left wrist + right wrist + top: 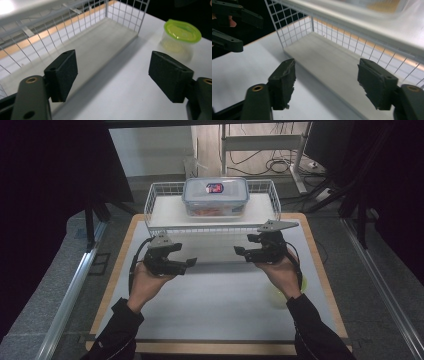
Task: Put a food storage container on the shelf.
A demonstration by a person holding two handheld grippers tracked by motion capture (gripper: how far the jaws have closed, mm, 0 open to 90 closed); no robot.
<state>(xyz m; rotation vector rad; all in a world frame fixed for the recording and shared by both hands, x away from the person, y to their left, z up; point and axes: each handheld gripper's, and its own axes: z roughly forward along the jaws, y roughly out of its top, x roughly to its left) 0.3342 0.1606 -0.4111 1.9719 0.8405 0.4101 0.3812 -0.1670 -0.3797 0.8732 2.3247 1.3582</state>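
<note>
Both of your grippers stand open and empty in front of the rack (212,222), so nothing is gripped. The left gripper (189,261) and the right gripper (239,251) face each other, jaws turned inward, near the rack's front edge. The box (215,196) sits on the rack's upper shelf, centred, lid on. The lower shelf (100,45) is bare. The two-handed stance probably suits a wide box. A green-lidded cup (180,37) stands right of the rack.
</note>
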